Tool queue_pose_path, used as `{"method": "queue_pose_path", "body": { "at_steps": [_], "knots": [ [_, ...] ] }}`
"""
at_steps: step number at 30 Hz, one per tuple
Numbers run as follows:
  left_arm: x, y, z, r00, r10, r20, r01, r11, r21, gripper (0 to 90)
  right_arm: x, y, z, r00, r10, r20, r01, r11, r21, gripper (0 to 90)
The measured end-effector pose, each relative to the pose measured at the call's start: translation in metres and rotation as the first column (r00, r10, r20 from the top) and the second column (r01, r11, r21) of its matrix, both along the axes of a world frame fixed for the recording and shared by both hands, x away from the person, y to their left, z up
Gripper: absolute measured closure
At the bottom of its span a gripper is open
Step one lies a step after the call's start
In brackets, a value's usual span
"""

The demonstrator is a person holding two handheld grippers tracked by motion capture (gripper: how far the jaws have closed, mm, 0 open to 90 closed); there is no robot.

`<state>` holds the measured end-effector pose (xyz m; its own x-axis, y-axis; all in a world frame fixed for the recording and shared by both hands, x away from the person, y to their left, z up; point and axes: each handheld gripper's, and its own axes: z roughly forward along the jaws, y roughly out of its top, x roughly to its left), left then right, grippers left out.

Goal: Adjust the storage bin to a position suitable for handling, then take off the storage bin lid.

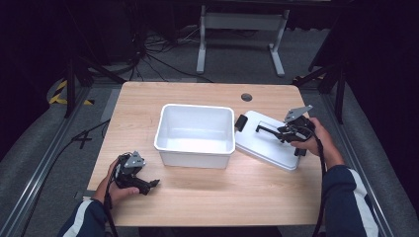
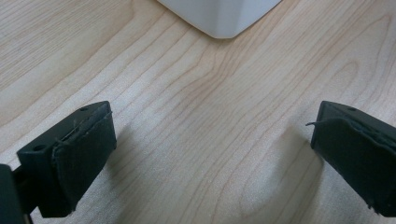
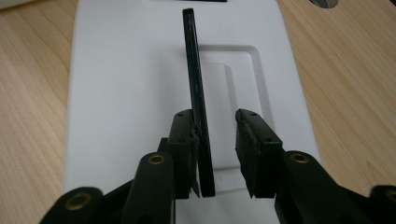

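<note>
A white plastic bin [image 1: 195, 159] stands empty in the middle of the wooden table. To its right lies its white lid [image 1: 262, 145] with a raised black handle [image 1: 268, 130]. My right gripper [image 1: 279, 132] straddles that handle. In the right gripper view the handle [image 3: 195, 88] stands on edge against the left pad [image 3: 183, 140], and a gap separates it from the right pad, so the gripper [image 3: 215, 116] is open. My left gripper [image 1: 154, 183] rests low at the table's front left, open, with bare wood between its jaws [image 2: 212, 140]. The bin's corner [image 2: 219, 16] lies just ahead of it.
A black latch [image 1: 240, 122] sits on the lid's end nearest the bin. A round cable hole [image 1: 246, 97] is in the table at the back right. Beyond the table are floor cables and a white desk frame [image 1: 242, 22].
</note>
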<state>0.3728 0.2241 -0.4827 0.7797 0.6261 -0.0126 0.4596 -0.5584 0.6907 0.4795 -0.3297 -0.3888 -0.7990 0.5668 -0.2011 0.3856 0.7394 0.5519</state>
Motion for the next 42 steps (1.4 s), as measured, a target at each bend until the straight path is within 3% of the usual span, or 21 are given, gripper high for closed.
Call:
{"method": "queue_pose_path", "body": {
  "at_steps": [3,15,31,42],
  "knots": [
    [0.000,0.000,0.000,1.0000,-0.001,-0.004,0.001,1.0000,-0.004,0.4,-0.002,0.001,0.003,1.0000,-0.002,-0.002,0.002,0.9998,0.018,58.7],
    [0.000,0.000,0.000,1.0000,-0.006,-0.001,0.006,1.0000,-0.001,0.3,-0.010,0.008,0.014,0.9989,-0.047,0.010,0.046,0.9969,0.064,39.3],
    [0.000,0.000,0.000,1.0000,-0.005,-0.001,0.005,1.0000,-0.001,0.3,-0.030,0.013,0.027,0.9964,-0.080,0.029,0.077,0.9938,0.080,36.7],
    [0.000,0.000,0.000,1.0000,-0.002,-0.002,0.002,1.0000,-0.001,0.3,-0.045,0.013,0.034,0.9959,-0.073,0.054,0.071,0.9965,0.044,35.7]
  ]
}}
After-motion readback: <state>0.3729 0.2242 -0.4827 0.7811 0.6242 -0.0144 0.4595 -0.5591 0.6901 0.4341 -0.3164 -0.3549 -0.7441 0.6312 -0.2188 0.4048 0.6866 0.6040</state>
